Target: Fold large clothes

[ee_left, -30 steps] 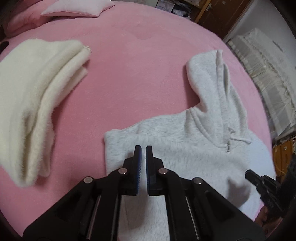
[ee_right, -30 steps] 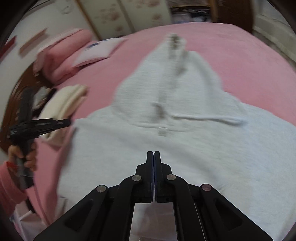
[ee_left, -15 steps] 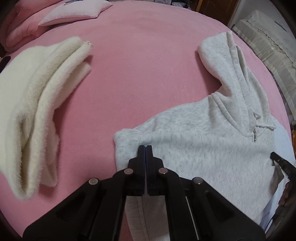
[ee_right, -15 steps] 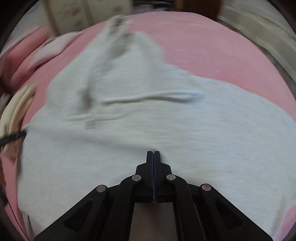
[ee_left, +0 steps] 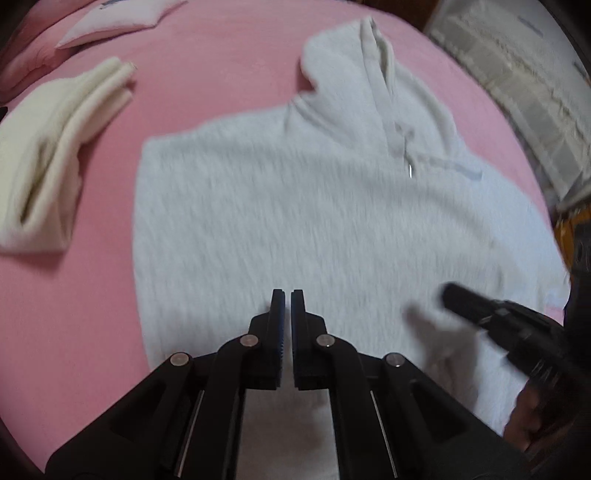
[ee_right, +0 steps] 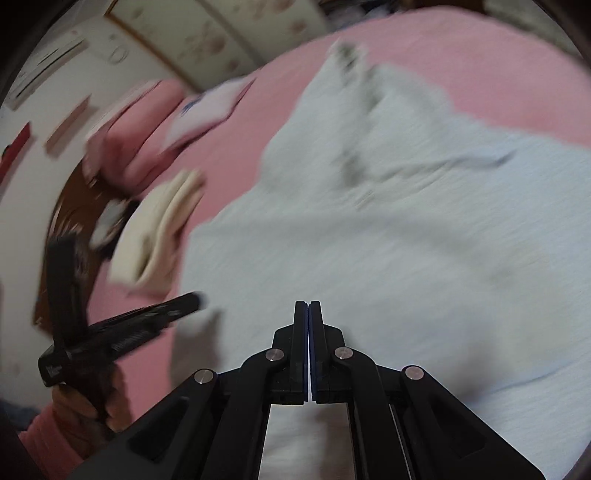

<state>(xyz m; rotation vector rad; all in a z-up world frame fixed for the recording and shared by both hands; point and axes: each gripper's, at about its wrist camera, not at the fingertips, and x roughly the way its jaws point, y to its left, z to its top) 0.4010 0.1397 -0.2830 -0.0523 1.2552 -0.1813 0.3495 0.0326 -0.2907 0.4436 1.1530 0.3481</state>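
A light grey hoodie (ee_left: 314, 206) lies flat on the pink bed, hood pointing away; it also shows in the right wrist view (ee_right: 388, 240). My left gripper (ee_left: 287, 295) hovers over the hoodie's lower body with its jaws nearly closed and nothing between them. My right gripper (ee_right: 307, 304) is shut and empty above the hoodie's lower part. Each gripper shows in the other's view: the right one (ee_left: 448, 291) at the hoodie's right side, the left one (ee_right: 195, 297) at its left edge.
A folded cream fleece garment (ee_left: 55, 147) lies left of the hoodie on the pink bed (ee_left: 74, 314). Pink pillows (ee_left: 110, 22) sit at the far end. A white lace-covered furniture piece (ee_left: 524, 92) stands beside the bed on the right.
Both views have swung and pulled back over the hoodie, with motion blur. The left jaws show a slightly wider slit than half a second ago. The right gripper stays shut.
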